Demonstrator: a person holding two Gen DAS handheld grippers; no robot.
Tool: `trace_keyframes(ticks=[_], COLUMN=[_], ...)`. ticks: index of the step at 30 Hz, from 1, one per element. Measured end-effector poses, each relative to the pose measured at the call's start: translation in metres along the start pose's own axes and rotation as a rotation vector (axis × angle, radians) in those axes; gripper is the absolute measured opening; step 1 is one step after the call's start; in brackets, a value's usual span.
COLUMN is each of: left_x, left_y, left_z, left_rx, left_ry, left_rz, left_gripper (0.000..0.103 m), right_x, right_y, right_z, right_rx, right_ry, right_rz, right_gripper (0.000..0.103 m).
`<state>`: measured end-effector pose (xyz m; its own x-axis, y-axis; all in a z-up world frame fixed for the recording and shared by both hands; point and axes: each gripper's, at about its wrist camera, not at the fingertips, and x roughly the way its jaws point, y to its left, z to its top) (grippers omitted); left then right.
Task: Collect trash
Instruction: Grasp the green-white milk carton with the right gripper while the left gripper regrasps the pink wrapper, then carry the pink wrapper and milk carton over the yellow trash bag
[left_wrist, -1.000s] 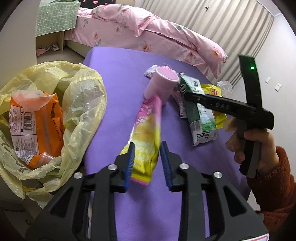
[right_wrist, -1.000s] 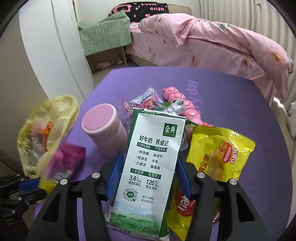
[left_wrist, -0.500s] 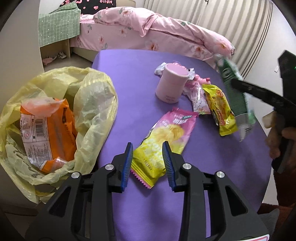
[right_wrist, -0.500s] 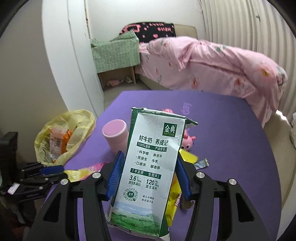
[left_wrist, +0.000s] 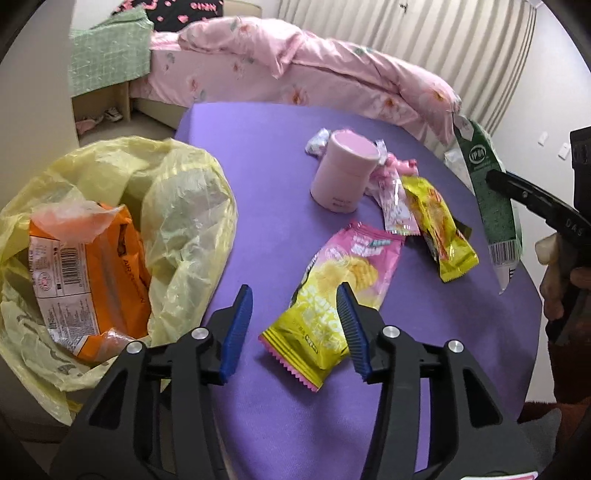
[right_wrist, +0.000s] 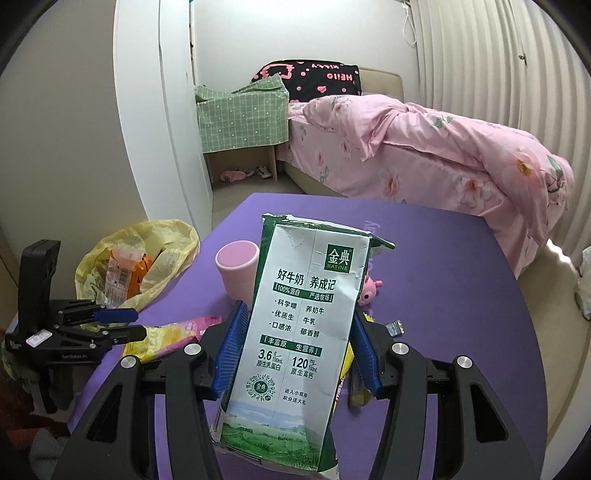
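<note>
Purple cloth covers the round table (left_wrist: 266, 155), which fills most of both views. At the table's left edge hangs a yellow plastic bag (left_wrist: 184, 206), its mouth gaping, with an orange snack packet (left_wrist: 92, 266) lying inside it.

Next in size is the milk carton (right_wrist: 299, 332), white and green with printed text, crumpled at its top. It stands upright, raised off the table, pinched between the blue pads of the right gripper (right_wrist: 295, 343), which is clamped on its two sides. In the left wrist view the same carton (left_wrist: 487, 199) appears edge-on at the far right, over the table's rim, with a hand (left_wrist: 557, 284) gripping the tool's handle.

A pink and yellow chip bag (left_wrist: 343, 280) lies flat on the cloth near the bag. The left gripper (left_wrist: 295, 325) sits over its lower end; its jaws have just been opening, and now the blue pads stand apart from the packet, which lies loose on the table under the gap, nearer the right-hand pad.

Behind it stands a pink cylindrical cup (left_wrist: 343, 170), upright. Just beside the cup lie a yellow snack wrapper (left_wrist: 439, 225) and a pale pink wrapper (left_wrist: 391, 199), partly overlapping each other. A small silvery wrapper (left_wrist: 317, 142) sits behind the cup, and a pink toy (right_wrist: 369, 288) peeks out beside the carton in the right wrist view.
</note>
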<state>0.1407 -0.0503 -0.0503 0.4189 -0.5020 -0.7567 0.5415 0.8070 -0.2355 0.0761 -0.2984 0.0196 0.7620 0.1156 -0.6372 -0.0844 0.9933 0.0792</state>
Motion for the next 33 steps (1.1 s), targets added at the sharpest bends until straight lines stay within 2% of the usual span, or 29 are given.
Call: trace_keyframes(ticks=[4, 7, 8, 10, 12, 16, 27, 33], left_x=[0.011, 0.012, 0.012, 0.011, 0.006, -0.019, -0.098, -0.118], left_y=[-0.003, -0.010, -0.011, -0.015, -0.018, -0.027, -0.028, -0.009], left_z=[-0.005, -0.008, -0.008, -0.009, -0.009, -0.002, 0.026, 0.031], left_rx=[0.014, 0.016, 0.014, 0.015, 0.018, 0.038, 0.046, 0.016], left_ry=[0.054, 0.065, 0.069, 0.069, 0.053, -0.021, -0.214, -0.266], left_rz=[0.027, 0.060, 0.063, 0.073, 0.080, 0.112, 0.230, 0.291], left_gripper=[0.045, 0.042, 0.030, 0.020, 0.016, 0.011, 0.011, 0.011], right_x=[0.000, -0.001, -0.001, -0.003, -0.007, -0.018, -0.048, -0.050], right_y=[0.000, 0.001, 0.002, 0.003, 0.005, 0.012, 0.038, 0.057], right_z=[-0.002, -0.002, -0.002, 0.000, 0.003, 0.011, 0.046, 0.055], right_rx=[-0.002, -0.006, -0.006, -0.007, -0.010, -0.027, -0.059, -0.105], right_ry=[-0.002, -0.004, -0.005, -0.013, -0.028, -0.068, -0.214, -0.243], right_rz=[0.006, 0.006, 0.007, 0.011, 0.013, 0.010, 0.037, 0.044], right_gripper=[0.051, 0.051, 0.051, 0.051, 0.051, 0.051, 0.051, 0.051])
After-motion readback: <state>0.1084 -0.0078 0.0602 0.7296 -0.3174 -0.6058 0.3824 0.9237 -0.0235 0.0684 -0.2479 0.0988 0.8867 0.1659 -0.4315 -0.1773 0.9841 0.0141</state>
